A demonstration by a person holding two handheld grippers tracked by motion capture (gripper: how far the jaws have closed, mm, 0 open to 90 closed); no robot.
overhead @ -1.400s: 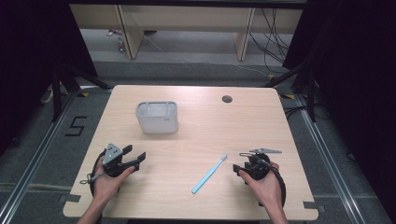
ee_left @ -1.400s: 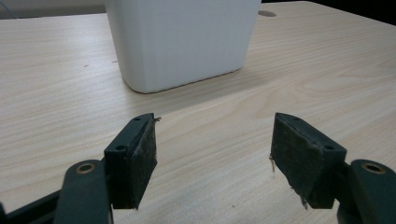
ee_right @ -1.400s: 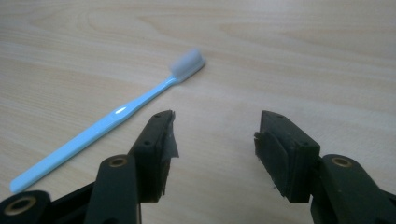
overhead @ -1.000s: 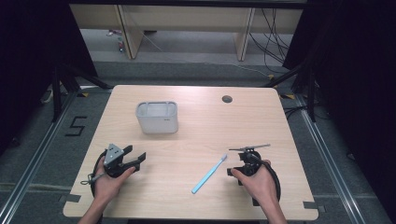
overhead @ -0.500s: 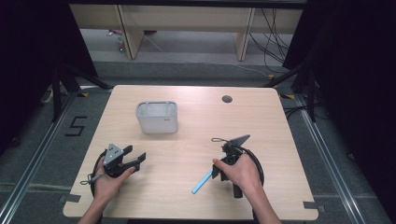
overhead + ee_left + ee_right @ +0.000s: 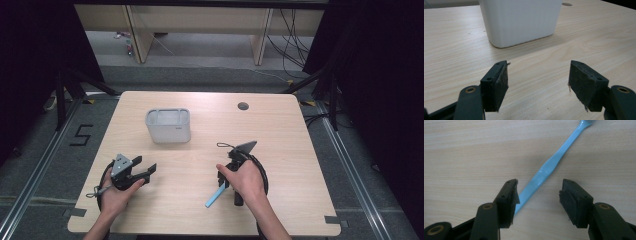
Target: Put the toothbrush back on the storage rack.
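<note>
Since the earlier frames your right tool point(image 6: 226, 181) has slid left across the worktop point(image 6: 300, 150) from the right edge, and it now sits over the toothbrush point(image 6: 215, 198). Your left tool point(image 6: 145, 170) hasn't shifted.

Right tool: jaws spread wide, just finished opening, now eased in a touch. In the right gripper view the toothbrush point(image 6: 544, 170) handle lies between the jaws, its near end close against the left jaw, and the pads aren't pressing on it. It lies flat on the wood, running diagonally away to the upper right of that view.

Left tool: jaws apart, nothing between them, low over the worktop at your near left. In the left gripper view they point at the white container point(image 6: 520, 21).

Count, near to far:
- 2 tools, one in each of your hands
- 1 toothbrush, light blue, near centre-right, partly under your right hand point(image 6: 247, 182)
- 1 white container point(image 6: 168, 126), rounded-rectangular, open top, upright, left of centre and further back; well apart from the toothbrush
- 1 round hole point(image 6: 243, 106) in the worktop, far side, right of centre

Worktop: light wood grain, rounded corners. Floor around it is grey, with a "5" marking point(image 6: 81, 135) at the left. Beyond the far edge: light wooden furniture legs point(image 6: 260, 35) and loose cables point(image 6: 292, 40) on the floor. Dark surround on both sides.
</note>
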